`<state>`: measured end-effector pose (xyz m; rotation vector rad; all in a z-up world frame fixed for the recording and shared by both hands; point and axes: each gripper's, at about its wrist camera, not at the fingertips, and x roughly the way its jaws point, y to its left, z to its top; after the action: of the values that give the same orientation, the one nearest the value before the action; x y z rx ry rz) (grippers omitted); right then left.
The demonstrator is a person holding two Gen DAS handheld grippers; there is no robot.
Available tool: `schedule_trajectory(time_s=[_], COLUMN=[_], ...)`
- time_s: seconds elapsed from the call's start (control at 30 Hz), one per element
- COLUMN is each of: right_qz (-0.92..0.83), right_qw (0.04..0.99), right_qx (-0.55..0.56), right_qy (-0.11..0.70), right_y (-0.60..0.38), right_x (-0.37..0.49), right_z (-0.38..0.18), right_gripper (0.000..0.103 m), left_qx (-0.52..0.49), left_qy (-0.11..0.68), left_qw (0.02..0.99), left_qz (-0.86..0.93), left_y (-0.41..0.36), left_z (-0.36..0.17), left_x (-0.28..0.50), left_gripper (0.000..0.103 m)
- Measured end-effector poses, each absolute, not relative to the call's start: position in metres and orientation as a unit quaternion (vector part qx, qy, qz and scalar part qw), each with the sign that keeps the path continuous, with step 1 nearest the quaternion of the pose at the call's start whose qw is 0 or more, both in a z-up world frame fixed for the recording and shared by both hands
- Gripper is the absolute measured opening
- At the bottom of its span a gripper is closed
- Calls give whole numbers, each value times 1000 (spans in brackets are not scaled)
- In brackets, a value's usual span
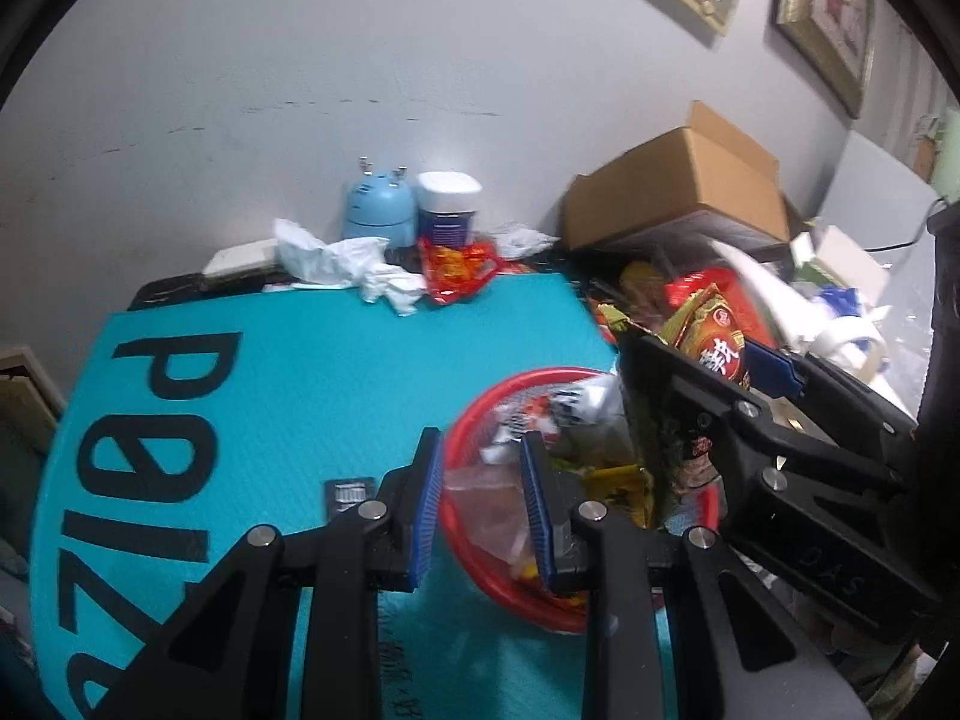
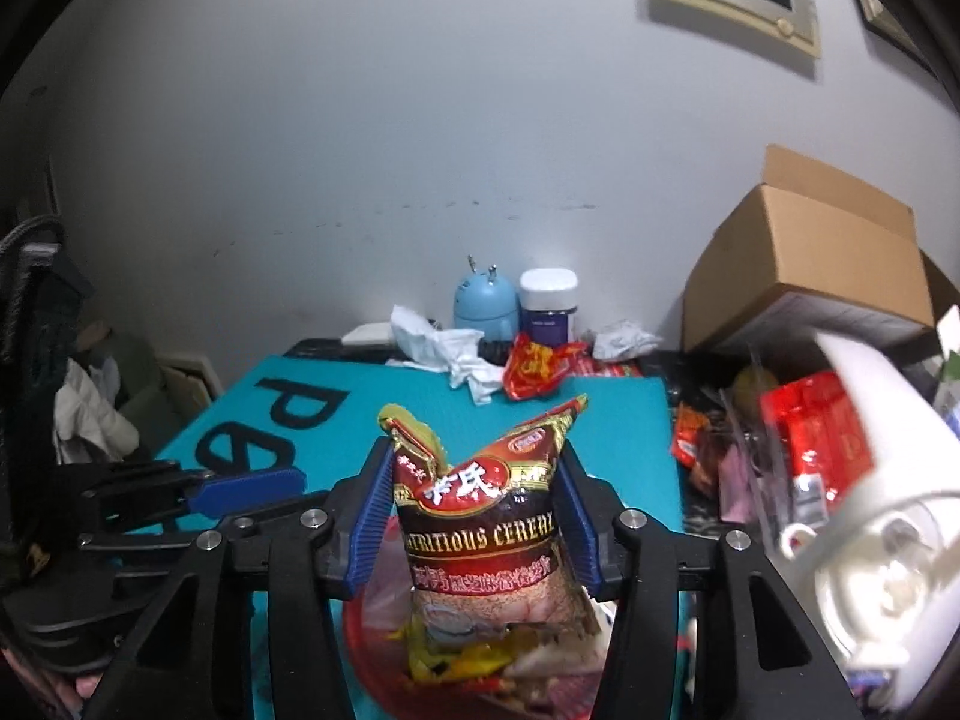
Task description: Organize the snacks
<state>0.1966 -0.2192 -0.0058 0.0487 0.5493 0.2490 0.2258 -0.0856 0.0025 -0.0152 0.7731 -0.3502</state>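
My right gripper (image 2: 477, 480) is shut on a red and brown cereal packet (image 2: 480, 516) and holds it upright over a red bowl (image 2: 360, 648). The bowl is filled with several snack wrappers and stands on a teal mat (image 2: 606, 414). In the left wrist view the packet (image 1: 714, 330) rises at the right in the right gripper (image 1: 714, 363). My left gripper (image 1: 480, 480) straddles the near left rim of the red bowl (image 1: 528, 375), shut on it: one pad outside, one inside against a clear wrapper. The left gripper (image 2: 252, 486) also shows at the left of the right wrist view.
At the mat's far edge lie a red snack packet (image 2: 534, 363) and crumpled tissues (image 2: 444, 348), with a blue gadget (image 2: 486, 300) and a white-lidded jar (image 2: 547, 300) behind. A cardboard box (image 2: 804, 264) tops a snack pile (image 2: 816, 438) at the right. A white object (image 2: 882, 516) looms close.
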Motion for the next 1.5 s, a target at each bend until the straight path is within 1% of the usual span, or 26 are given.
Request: schedule_trajectory(time_s=[0.03, 0.1, 0.3, 0.53, 0.83, 1.27, 1.5], right_qz=[121, 115, 112, 111, 95, 92, 92], right_qw=[953, 949, 947, 948, 951, 966, 971], right_qx=[28, 34, 32, 35, 32, 17, 4], right_qy=[276, 291, 298, 295, 292, 241, 221], right_y=[-220, -223, -228, -232, -241, -240, -240], right_x=[201, 209, 209, 197, 163, 79, 29], right_z=[-8, -15, -23, -14, 8, 62, 74], right_gripper=[57, 67, 76, 76, 76, 77, 80], left_qx=[-9, -18, -24, -19, -6, 20, 36], left_qy=[377, 387, 404, 397, 368, 296, 276], left_qw=[910, 906, 897, 900, 912, 937, 942], left_qz=[-171, -172, -178, -181, -183, -181, -186], left_y=[-84, -82, -83, -84, -89, -93, -98], left_z=[0, -6, -18, -10, 19, 76, 88], left_x=[228, 233, 238, 231, 203, 122, 78], left_gripper=[25, 25, 25, 25, 25, 25, 25])
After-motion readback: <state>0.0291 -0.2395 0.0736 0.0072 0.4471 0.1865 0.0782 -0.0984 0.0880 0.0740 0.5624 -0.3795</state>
